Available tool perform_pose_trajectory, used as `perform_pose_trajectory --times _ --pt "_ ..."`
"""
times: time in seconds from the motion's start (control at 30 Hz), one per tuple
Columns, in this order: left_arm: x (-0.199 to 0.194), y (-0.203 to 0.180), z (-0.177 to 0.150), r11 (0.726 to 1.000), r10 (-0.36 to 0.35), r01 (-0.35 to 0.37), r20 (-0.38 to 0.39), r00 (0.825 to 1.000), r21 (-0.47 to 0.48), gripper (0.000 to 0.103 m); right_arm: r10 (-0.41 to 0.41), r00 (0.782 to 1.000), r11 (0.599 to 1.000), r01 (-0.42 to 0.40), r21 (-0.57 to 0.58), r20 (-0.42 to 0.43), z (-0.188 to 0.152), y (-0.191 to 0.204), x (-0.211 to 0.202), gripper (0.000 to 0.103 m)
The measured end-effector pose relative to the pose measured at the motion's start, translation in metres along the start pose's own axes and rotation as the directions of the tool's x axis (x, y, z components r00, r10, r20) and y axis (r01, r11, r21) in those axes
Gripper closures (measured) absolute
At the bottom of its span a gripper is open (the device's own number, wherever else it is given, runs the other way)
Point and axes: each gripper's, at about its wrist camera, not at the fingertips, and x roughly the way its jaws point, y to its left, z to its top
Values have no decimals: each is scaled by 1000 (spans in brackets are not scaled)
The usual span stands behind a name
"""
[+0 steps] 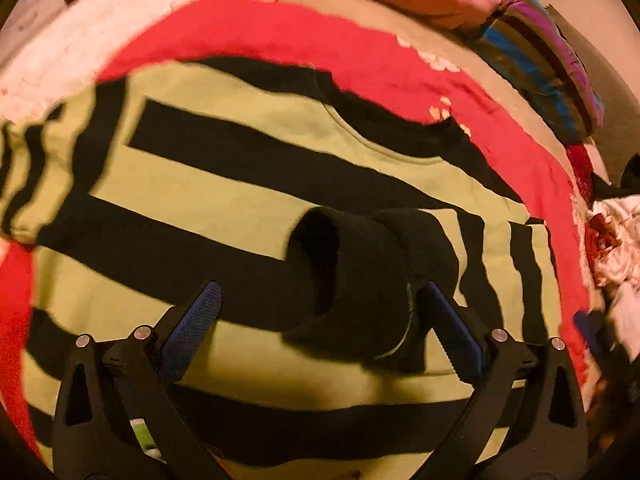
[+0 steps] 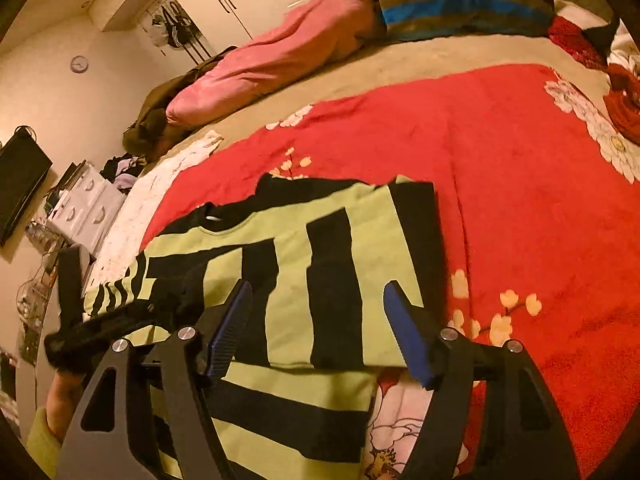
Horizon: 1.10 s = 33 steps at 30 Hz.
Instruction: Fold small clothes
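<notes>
Folding green-and-black striped knit top (image 2: pixel 304 264) on red floral blanket (image 2: pixel 500 168).
Left gripper (image 1: pixel 320 300): jaws spread, black cuffed sleeve (image 1: pixel 360 272) lying loose between. Right gripper (image 2: pixel 318 300): jaws released, empty, above top's near edge.

Left claw (image 1: pixel 320 300) open, black cuff (image 1: pixel 352 272) between, striped sweater (image 1: pixel 208 184)

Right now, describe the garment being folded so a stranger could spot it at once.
Find the red floral blanket spread over the bed. On its near side lies a sweater in broad lime-green and black stripes, one sleeve folded across its body. No other fabric nearby carries those colours.
</notes>
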Motion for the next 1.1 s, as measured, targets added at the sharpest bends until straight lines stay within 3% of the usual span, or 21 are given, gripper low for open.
perform_pose_trajectory --times 0.07,0.1,0.13,0.2,0.27,0.37,0.5,0.57,0.8,1.0,1.1 --pt "2 -3 0 997 -82 82 15 997 -8 29 -4 1000 1000 4 -6 -9 -3 2 2 32" --pt "1 -3 0 997 -75 75 28 997 -5 56 -6 1000 1000 6 -10 -14 -5 5 3 32" --pt "1 -4 1 998 -61 61 32 998 3 67 -6 1000 1000 6 -15 -17 -5 10 7 32" --pt "-1 0 2 994 -106 106 36 994 5 83 -5 1000 1000 5 -20 -21 -6 13 7 32" --pt "-8 3 4 991 -134 134 43 990 21 86 -11 1000 999 10 -36 -24 -5 19 8 32" --pt "-27 5 9 991 -113 105 92 989 85 87 -16 1000 998 15 -64 -18 -4 26 8 32" --pt "-64 26 24 993 -22 -4 213 977 119 85 -6 1000 996 4 -92 -21 -3 37 14 32" --pt "-70 36 33 992 17 -46 236 972 117 84 -8 999 995 4 -103 -33 -5 43 22 32" --pt "-62 56 47 988 71 -98 211 975 122 80 -17 997 991 7 -137 -69 -15 58 37 32" --pt "-43 70 45 974 161 -188 194 968 127 72 -113 992 971 100 -216 -48 -18 62 43 32" --pt "-33 81 39 980 144 -164 163 976 112 65 -142 988 969 127 -213 -54 -18 57 46 32"
